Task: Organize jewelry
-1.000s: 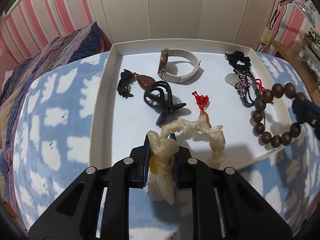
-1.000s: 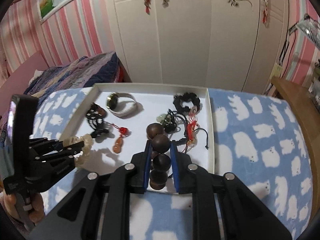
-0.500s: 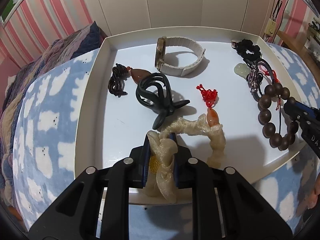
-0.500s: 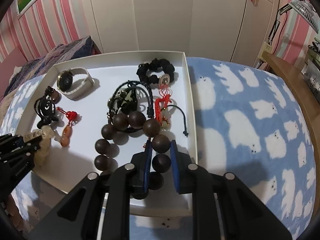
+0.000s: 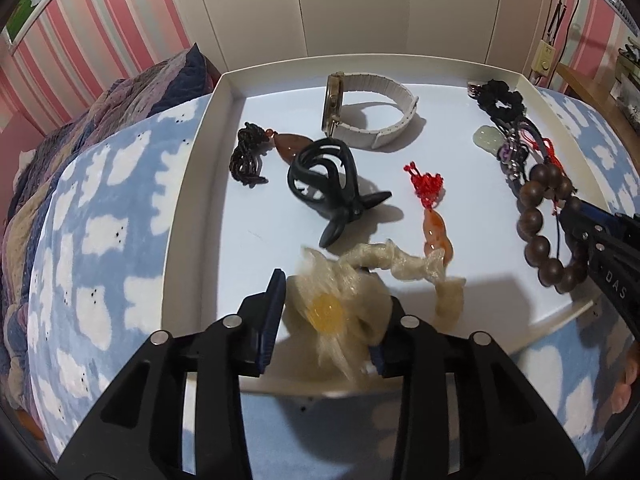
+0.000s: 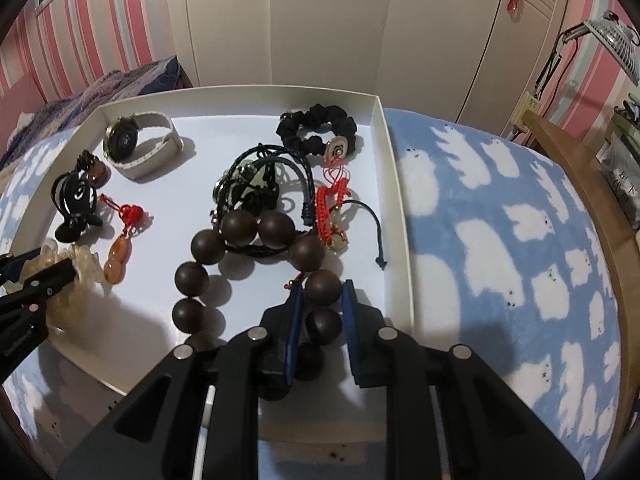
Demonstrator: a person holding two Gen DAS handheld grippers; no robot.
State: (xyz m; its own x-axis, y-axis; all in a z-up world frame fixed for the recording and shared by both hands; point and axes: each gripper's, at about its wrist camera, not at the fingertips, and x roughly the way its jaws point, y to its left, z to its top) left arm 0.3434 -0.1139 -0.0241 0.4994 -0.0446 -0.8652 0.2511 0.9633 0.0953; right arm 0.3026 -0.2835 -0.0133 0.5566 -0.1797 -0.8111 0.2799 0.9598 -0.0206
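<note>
A white tray (image 5: 200, 184) lies on a blue cloud-print blanket. My left gripper (image 5: 332, 312) is open over the tray's near edge; a cream flower scrunchie (image 5: 340, 304) with a yellow centre sits blurred between the spread fingers, its loop lying on the tray. It also shows in the right wrist view (image 6: 76, 272). My right gripper (image 6: 320, 312) has its fingers slightly apart around a dark wooden bead bracelet (image 6: 240, 240), which rests on the tray near the right wall. The bracelet also shows in the left wrist view (image 5: 544, 224).
In the tray: a white-strap watch (image 5: 364, 112), a black claw hair clip (image 5: 332, 184), a red-knot gourd charm (image 5: 432, 216), a dark cord pendant (image 5: 256, 152), a black scrunchie (image 6: 320, 132) and tangled cords (image 6: 264, 184). A wooden shelf (image 6: 580, 184) stands right.
My left gripper has opened and the flower scrunchie is dropping loose between its fingers. My right gripper has lowered the bead bracelet onto the tray and its fingers have parted slightly.
</note>
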